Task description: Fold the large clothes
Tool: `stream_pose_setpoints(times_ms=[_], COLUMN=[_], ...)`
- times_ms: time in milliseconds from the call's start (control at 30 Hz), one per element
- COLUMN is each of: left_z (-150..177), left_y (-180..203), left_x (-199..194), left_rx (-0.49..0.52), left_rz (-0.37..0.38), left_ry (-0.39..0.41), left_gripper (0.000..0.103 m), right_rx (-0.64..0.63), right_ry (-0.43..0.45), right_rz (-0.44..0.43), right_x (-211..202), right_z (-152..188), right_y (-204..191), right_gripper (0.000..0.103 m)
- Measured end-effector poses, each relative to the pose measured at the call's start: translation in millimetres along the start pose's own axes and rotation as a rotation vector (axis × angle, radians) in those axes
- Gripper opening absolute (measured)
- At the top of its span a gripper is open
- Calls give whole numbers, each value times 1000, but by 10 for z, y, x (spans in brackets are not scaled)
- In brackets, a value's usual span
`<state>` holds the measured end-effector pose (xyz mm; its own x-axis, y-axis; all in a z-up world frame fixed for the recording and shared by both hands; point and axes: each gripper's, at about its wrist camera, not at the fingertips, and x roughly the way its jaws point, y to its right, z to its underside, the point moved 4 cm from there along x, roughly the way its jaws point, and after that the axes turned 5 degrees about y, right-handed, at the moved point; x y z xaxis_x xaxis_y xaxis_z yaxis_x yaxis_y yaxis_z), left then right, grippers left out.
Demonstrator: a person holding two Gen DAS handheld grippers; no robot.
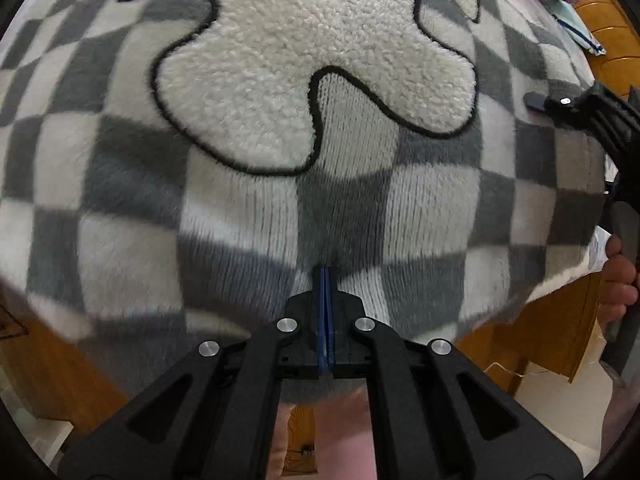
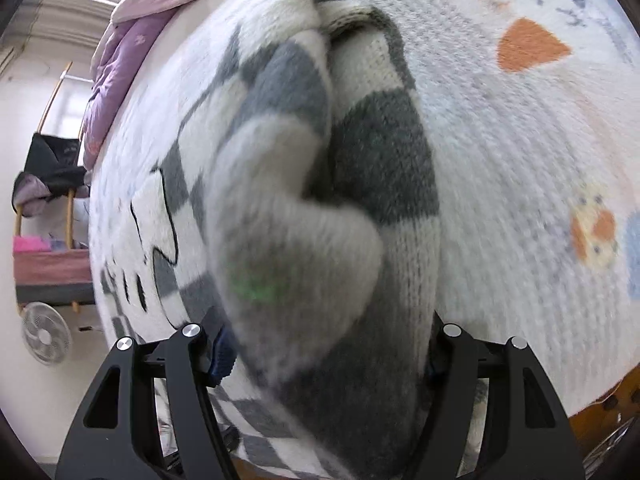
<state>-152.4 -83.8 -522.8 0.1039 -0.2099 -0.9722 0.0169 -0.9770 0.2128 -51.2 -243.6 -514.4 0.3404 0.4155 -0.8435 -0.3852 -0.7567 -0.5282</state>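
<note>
The left gripper (image 1: 325, 280) is pinched fully closed on the near edge of the checked sweater (image 1: 248, 208). The right gripper (image 2: 324, 356) stands wide around a thick bunched fold of it; whether its pads press, I cannot tell. The sweater lies on a bed with a white printed sheet (image 2: 520, 140), a purple duvet (image 2: 132, 24) behind, a fan (image 2: 46, 338) on the floor. Grey-and-white checks surround a fleecy white patch (image 1: 312, 72) outlined in black.

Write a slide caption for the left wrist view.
Left gripper shut on the checkered sweater, its fleecy white patch ahead.
</note>
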Motion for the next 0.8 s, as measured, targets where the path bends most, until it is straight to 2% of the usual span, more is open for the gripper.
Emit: stream_pose_setpoints(times_ms=[100, 200, 333, 400, 467, 533, 567, 600, 667, 800], left_z=[121, -76, -1015, -1669, -2120, -2526, -2596, -2603, -2571, -2306], left_y=[83, 149, 159, 188, 223, 164, 127, 74, 67, 111], left_x=[-108, -348, -546, -517, -370, -162, 42, 238, 275, 165], left_rx=[51, 43, 32, 51, 71, 63, 60, 70, 85, 81], left_rz=[-46, -40, -17, -35, -64, -11, -9, -11, -6, -77], left_ry=[-8, 57, 170, 227, 258, 203, 153, 137, 192, 252], left_gripper=[1, 0, 0, 0, 0, 0, 0, 0, 0, 0], right_rx=[-53, -45, -28, -39, -53, -48, -45, -40, -34, -19], right_ry=[9, -13, -60, -83, -115, -148, -161, -175, -199, -207], right_rz=[31, 28, 8, 1, -4, -12, -17, -20, -24, -15], right_x=[33, 128, 196, 211, 229, 249, 246, 257, 290, 280], right_z=[30, -24, -78, -76, -90, -133, -126, -142, -167, -172], right_y=[-36, -16, -37, -49, -62, -60, -69, -68, -86, -67], right_gripper=[66, 71, 75, 77, 79, 82, 85, 87, 88, 88])
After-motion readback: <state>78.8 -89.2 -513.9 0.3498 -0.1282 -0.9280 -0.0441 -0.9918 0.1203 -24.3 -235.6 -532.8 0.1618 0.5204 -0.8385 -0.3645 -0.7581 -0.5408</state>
